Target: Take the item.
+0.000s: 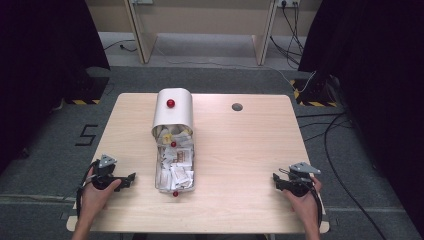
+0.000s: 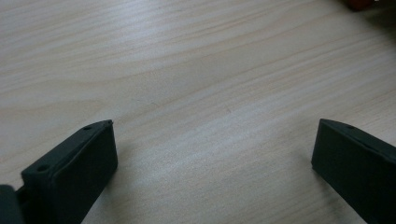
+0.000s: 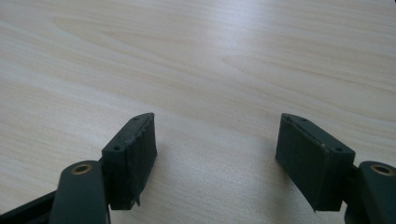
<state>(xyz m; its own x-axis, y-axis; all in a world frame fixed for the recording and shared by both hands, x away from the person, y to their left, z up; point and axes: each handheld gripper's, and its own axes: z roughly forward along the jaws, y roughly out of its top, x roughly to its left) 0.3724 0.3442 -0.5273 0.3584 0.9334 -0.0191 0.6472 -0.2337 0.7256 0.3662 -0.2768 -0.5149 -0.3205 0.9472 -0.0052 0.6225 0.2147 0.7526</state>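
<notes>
Table [image 1: 240,165]: light wood top, rectangular, set on grey floor [image 1: 45,150]. Grey round cap [image 1: 237,106] let into far right part of top. Clear tray [image 1: 174,167] of white paper packets laid left of centre; white rounded lid [image 1: 173,110] with red knob [image 1: 170,103] propped over tray's far end.

One legible mark is found: a black numeral "5" [image 1: 86,135] on the grey floor [image 1: 45,150], just off the table's left edge. Print on the paper sachets [image 1: 175,167] in the clear box is too small to read.
</notes>
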